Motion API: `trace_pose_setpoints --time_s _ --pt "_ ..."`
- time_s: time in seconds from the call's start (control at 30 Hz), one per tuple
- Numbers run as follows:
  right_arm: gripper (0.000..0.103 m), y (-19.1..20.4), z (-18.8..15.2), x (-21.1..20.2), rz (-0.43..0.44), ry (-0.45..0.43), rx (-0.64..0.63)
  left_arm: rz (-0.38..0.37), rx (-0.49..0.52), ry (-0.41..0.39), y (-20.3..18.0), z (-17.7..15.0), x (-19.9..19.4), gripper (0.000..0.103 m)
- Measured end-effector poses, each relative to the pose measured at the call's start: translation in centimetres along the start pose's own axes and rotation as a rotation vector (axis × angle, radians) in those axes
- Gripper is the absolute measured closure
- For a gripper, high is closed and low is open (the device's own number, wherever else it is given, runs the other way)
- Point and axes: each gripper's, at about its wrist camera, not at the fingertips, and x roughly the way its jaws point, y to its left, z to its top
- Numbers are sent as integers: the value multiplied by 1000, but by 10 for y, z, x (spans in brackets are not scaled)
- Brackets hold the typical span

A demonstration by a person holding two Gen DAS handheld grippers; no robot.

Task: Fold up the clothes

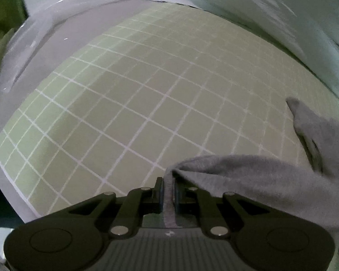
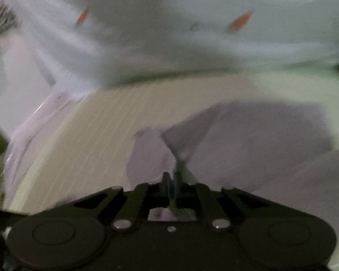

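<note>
A grey garment [image 1: 271,176] hangs above a green cutting mat with a white grid [image 1: 147,90]. My left gripper [image 1: 168,186] is shut on a folded edge of the cloth, which trails off to the right and lifts to a point at the right edge. In the right wrist view, which is blurred by motion, the same grey garment [image 2: 248,140] spreads ahead and to the right. My right gripper [image 2: 171,180] is shut on a pinched ridge of it above the green mat [image 2: 97,131].
White crinkled sheeting [image 1: 34,40] borders the mat on the left and far sides. A pale backdrop [image 2: 169,22] with two orange marks [image 2: 239,21] rises behind the mat in the right wrist view.
</note>
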Motion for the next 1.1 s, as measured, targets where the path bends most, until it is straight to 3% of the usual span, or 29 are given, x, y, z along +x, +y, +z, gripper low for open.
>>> trace_pose_setpoints --time_s 0.1,0.23,0.37,0.4,0.43,0.47,0.5,0.53,0.67,0.77,0.83,1.1 --pt "100 -58 21 -36 -174 -116 64 31 -45 -24 8 8 -1 92" --pt "100 -153 49 -86 -541 -262 115 70 -113 -58 23 20 -7 92" --pt "98 -220 58 -123 -818 -304 141 82 -124 -72 22 24 -13 87" --pt "94 -232 57 -127 -840 -283 155 85 -112 -73 18 23 -14 78" --pt "85 -237 52 -129 -830 -268 191 91 -100 -73 13 21 -16 71" --pt "62 -242 46 -131 -815 -254 230 96 -89 -73 8 19 -17 51" --pt "50 -239 39 -128 -786 -243 267 90 -87 -78 3 18 -19 32" --pt "39 -235 31 -124 -755 -231 304 83 -85 -84 -1 17 -21 26" --pt "38 -203 -10 -90 -525 -77 448 53 -49 -95 -22 24 -23 16" --pt "35 -166 -36 -53 -342 45 513 50 7 -115 -40 31 -24 15" --pt "31 -144 -46 -33 -308 117 535 35 41 -118 -50 35 -23 14" --pt "17 -146 -36 18 -346 189 563 -3 98 -85 -75 48 -6 14"
